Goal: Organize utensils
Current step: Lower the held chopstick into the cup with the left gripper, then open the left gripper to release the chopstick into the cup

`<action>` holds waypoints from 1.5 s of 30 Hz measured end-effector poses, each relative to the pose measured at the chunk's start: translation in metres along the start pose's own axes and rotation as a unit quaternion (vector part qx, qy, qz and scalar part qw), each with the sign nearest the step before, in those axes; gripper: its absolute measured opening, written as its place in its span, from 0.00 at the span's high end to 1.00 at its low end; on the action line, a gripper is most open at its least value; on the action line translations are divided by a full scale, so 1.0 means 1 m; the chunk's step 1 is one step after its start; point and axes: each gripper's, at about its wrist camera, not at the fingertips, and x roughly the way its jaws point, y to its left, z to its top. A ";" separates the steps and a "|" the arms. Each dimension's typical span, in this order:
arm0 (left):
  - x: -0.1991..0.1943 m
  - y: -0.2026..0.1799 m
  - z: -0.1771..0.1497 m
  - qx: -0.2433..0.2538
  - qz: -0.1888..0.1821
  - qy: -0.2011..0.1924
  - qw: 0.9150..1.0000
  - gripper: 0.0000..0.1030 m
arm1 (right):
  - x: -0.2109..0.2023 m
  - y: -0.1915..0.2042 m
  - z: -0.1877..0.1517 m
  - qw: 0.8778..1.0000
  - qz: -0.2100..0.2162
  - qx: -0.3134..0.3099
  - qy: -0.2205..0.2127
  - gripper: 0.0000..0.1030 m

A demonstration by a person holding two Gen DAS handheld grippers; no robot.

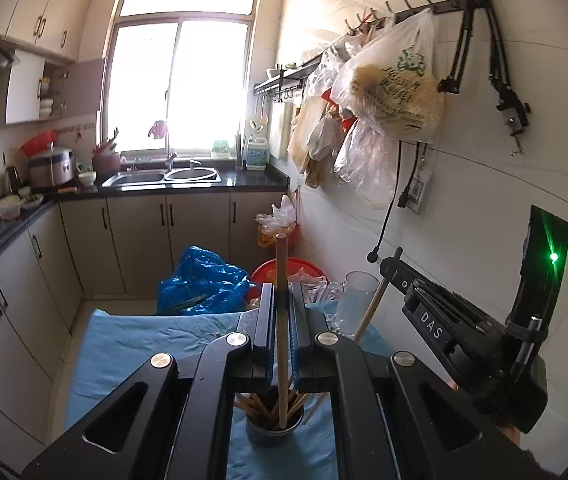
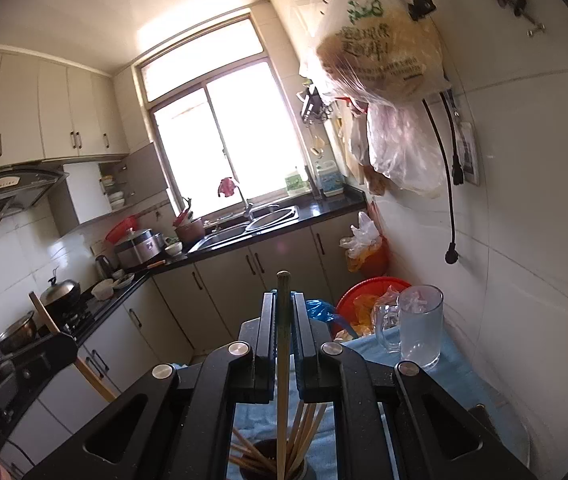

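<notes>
My left gripper (image 1: 282, 312) is shut on a wooden chopstick (image 1: 281, 280) that stands upright with its lower end in a dark cup (image 1: 274, 428) holding several chopsticks. My right gripper (image 2: 283, 320) is shut on another chopstick (image 2: 283, 344) whose lower end reaches into the same cup (image 2: 272, 464). The right gripper also shows in the left wrist view (image 1: 394, 266) at the right, with its chopstick (image 1: 370, 312) slanting down. The left gripper's body shows at the lower left of the right wrist view (image 2: 24, 364).
The cup stands on a blue cloth (image 1: 132, 344) over a small table by the tiled wall. A clear glass mug (image 2: 418, 326) stands at the back right. Behind are a red basin (image 2: 368, 288) and a blue bag (image 1: 200, 276). Plastic bags (image 1: 388, 80) hang on the wall.
</notes>
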 end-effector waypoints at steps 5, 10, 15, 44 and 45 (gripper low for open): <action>0.025 0.010 -0.007 -0.014 0.002 0.006 1.000 0.94 | 0.013 -0.006 -0.007 1.000 -0.006 0.015 -0.002 0.93; 0.045 0.020 -0.017 -0.016 0.015 0.008 1.000 0.94 | 0.022 -0.003 -0.016 1.000 -0.002 0.019 -0.005 0.92; 0.061 0.024 -0.028 -0.019 0.018 0.021 0.999 0.95 | 0.034 0.005 -0.026 1.000 -0.002 0.007 0.004 0.92; 0.074 0.020 -0.104 -0.004 0.050 0.078 0.996 0.94 | 0.067 -0.017 -0.088 0.993 0.006 -0.004 0.116 0.92; 0.074 0.019 -0.104 -0.004 0.050 0.079 0.996 0.94 | 0.068 -0.018 -0.088 0.993 0.006 -0.005 0.118 0.92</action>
